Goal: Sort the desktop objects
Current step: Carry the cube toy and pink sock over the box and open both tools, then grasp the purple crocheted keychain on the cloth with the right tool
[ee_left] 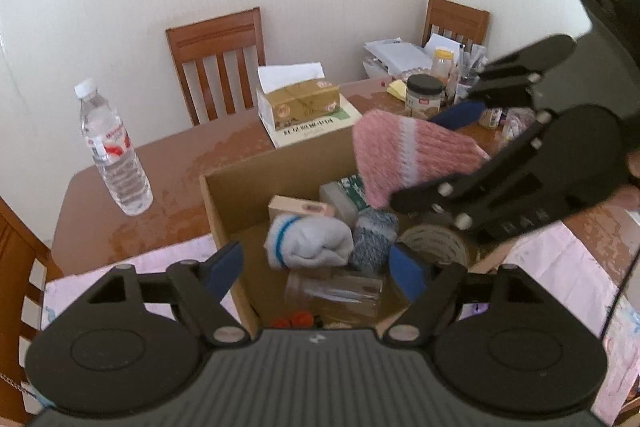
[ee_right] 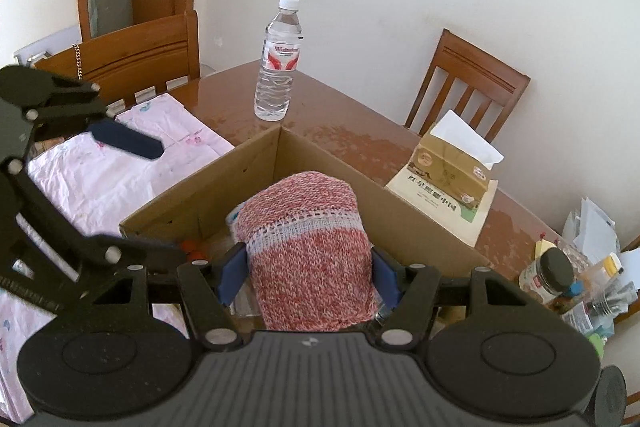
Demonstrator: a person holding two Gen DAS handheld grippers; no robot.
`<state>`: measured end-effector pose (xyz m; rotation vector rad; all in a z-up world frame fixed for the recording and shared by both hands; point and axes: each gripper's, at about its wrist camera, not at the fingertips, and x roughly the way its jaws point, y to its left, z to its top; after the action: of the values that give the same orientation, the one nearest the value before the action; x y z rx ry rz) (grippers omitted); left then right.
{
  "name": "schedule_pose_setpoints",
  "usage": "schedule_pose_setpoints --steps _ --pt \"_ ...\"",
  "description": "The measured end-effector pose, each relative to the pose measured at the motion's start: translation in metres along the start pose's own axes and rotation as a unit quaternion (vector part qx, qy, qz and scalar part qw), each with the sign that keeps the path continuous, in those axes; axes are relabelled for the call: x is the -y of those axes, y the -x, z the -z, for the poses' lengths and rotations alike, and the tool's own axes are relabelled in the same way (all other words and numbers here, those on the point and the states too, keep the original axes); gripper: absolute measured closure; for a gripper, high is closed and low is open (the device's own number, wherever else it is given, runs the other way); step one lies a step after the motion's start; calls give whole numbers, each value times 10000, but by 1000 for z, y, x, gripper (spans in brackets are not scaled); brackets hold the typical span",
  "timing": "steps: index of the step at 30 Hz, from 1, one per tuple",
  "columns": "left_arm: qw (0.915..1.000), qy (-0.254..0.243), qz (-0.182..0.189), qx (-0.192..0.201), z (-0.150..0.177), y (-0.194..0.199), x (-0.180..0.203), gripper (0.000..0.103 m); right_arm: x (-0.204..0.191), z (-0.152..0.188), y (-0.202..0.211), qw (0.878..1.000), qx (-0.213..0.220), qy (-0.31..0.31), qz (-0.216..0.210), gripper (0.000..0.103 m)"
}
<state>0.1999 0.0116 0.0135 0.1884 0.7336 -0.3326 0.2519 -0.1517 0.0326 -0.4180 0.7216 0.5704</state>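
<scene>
My right gripper (ee_right: 306, 275) is shut on a pink knitted sock (ee_right: 308, 255) with a white band and holds it over the open cardboard box (ee_right: 200, 187). In the left wrist view the same sock (ee_left: 404, 155) hangs from the right gripper (ee_left: 430, 159) above the box's far right part. My left gripper (ee_left: 318, 265) stands open over the box (ee_left: 280, 155) with nothing between its blue pads. Below it lie a white sock with a blue stripe (ee_left: 308, 243), a grey sock (ee_left: 374, 239), a tape roll (ee_left: 434, 247), a glass jar (ee_left: 334, 293) and small cartons.
A water bottle (ee_left: 114, 155) stands left of the box on the wooden table (ee_left: 172, 167). A tissue box (ee_left: 298, 105) rests on a booklet behind it. Jars and papers (ee_left: 424, 93) crowd the far right. Pink cloth (ee_right: 120, 179) covers the near side; chairs (ee_left: 218, 63) line the wall.
</scene>
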Motion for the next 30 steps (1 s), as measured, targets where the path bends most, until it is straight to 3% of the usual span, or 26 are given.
schedule_pose_setpoints --steps 14,30 --pt "9993 -44 165 -319 19 8 3 17 9 -17 -24 9998 -79 -161 58 24" --pt "9991 163 213 -343 28 18 24 9 2 21 27 9991 59 -375 214 20"
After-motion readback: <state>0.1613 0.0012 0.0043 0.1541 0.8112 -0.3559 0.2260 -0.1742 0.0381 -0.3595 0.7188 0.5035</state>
